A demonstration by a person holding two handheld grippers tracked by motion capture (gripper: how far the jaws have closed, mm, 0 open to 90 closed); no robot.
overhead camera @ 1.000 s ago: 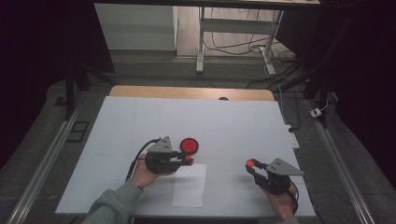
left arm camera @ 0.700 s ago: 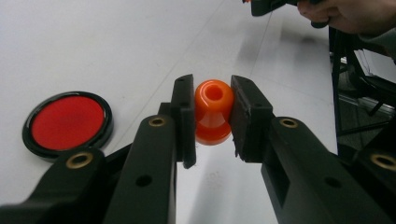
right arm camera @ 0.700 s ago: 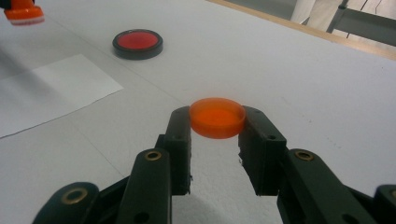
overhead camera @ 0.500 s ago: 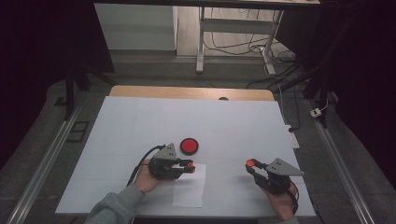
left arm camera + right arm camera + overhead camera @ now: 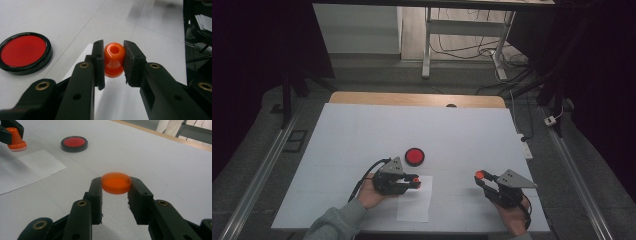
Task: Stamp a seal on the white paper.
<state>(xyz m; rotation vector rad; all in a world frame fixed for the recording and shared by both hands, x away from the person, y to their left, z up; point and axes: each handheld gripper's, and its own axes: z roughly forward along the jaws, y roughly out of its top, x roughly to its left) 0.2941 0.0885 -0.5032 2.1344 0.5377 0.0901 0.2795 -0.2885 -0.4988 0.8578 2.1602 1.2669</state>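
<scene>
My left gripper (image 5: 415,181) (image 5: 114,65) is shut on an orange knob-shaped stamp (image 5: 114,58) (image 5: 416,179), held base-down over the far end of a white paper sheet (image 5: 414,206) (image 5: 113,100). I cannot tell whether the base touches the sheet. A round red ink pad (image 5: 415,156) (image 5: 23,51) in a black case lies just beyond and to the left of it. My right gripper (image 5: 480,175) (image 5: 116,188) is shut on a flat orange round lid (image 5: 116,182), held a little above the table at the right. The right gripper view also shows the stamp (image 5: 16,139), ink pad (image 5: 74,143) and paper (image 5: 27,170).
The white tabletop (image 5: 362,130) has a wooden strip (image 5: 412,98) along its far edge. A metal rail (image 5: 257,185) runs down the left side and another rail (image 5: 577,185) down the right. Cables and table legs (image 5: 427,45) lie on the floor beyond.
The left gripper with the stamp has shifted slightly toward the near edge, from beside the ink pad to over the paper's far end. The right gripper has stayed still.
</scene>
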